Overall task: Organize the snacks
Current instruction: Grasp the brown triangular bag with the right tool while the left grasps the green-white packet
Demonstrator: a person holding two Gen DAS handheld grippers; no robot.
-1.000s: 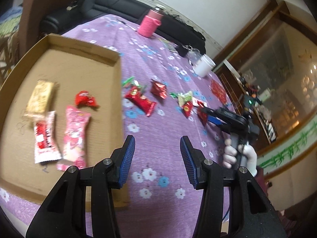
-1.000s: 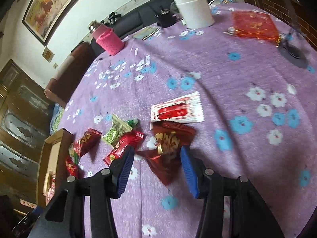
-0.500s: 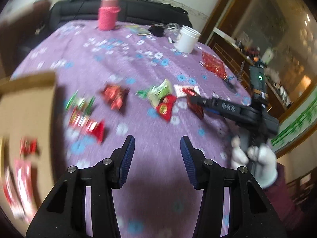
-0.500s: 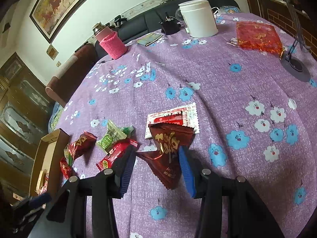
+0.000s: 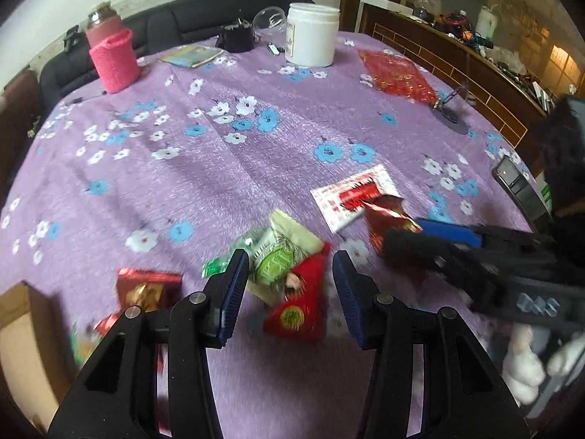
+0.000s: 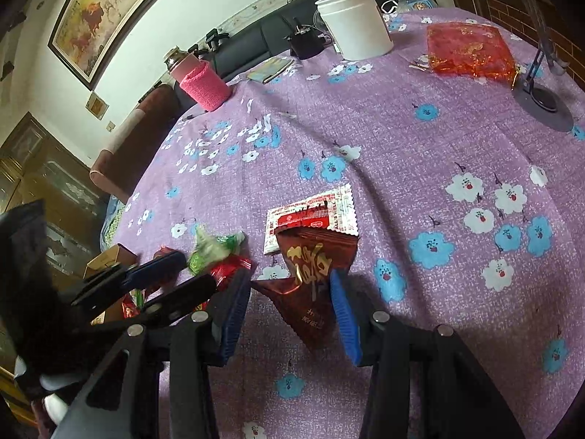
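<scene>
We have the right gripper [image 6: 290, 307] low over the near part of the bench [image 6: 420, 139], its fingers [image 6: 234, 314] apart and straddling the dark red packet [image 6: 310, 274], whose top edge overlaps the red-and-white sachet [image 6: 314, 216]. We cannot tell if the pads touch the wrapper yet. To grip well, we would close on the packet's middle, squeeze gently so the foil does not slip, and lift straight up so the sachet stays put. Our left gripper [image 5: 289, 292] hangs with fingers apart over the bright red packet [image 5: 299, 307] and the green one [image 5: 278, 256], holding nothing; it should settle on one packet only. The cardboard box [image 5: 18, 325] sits at the bench's near left edge, our likely drop spot
</scene>
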